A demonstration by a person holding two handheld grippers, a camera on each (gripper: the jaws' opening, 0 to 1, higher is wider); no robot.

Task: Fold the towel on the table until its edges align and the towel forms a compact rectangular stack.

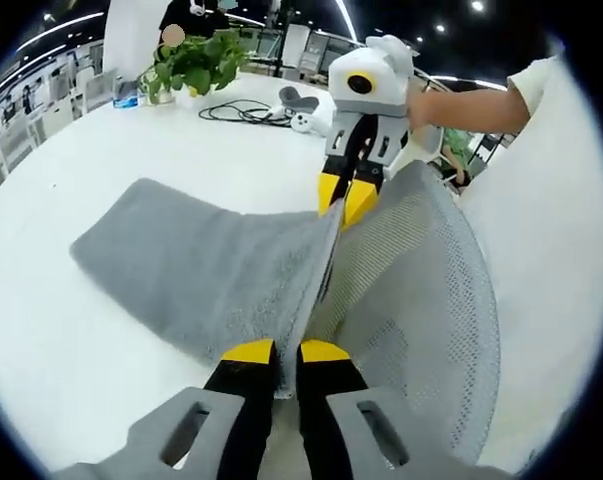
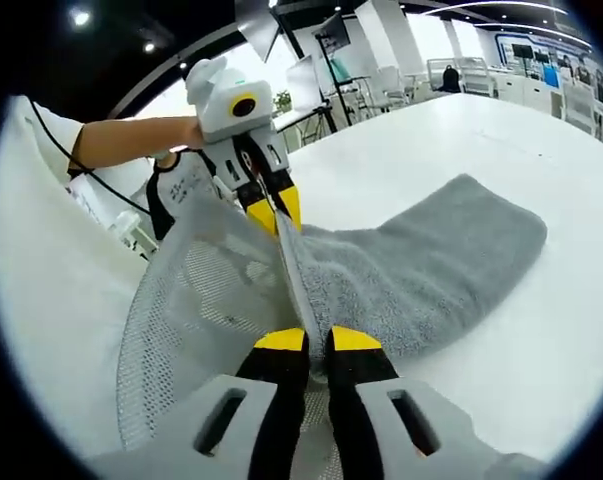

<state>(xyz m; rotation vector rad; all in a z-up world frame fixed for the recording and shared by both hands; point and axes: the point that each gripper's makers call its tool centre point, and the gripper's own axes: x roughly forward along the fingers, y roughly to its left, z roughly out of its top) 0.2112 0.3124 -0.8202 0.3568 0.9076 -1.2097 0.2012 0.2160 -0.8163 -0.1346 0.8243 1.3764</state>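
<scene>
1. Towel [image 1: 221, 270] edge sits pinched between my left gripper [image 1: 286, 352] jaws, which are closed on the grey cloth; in the right gripper view my right gripper [image 2: 316, 340] is likewise clamped on the same edge.
2. That held edge runs taut between both grippers, lifted off the white table [image 1: 61, 180], while the far end of the towel still lies flat on it.
3. I count one towel and two grippers.
4. Farther out on the table stand one potted plant [image 1: 196, 62] and a coiled black cable [image 1: 243, 112].
5. I can read no writing or brand anywhere.
</scene>
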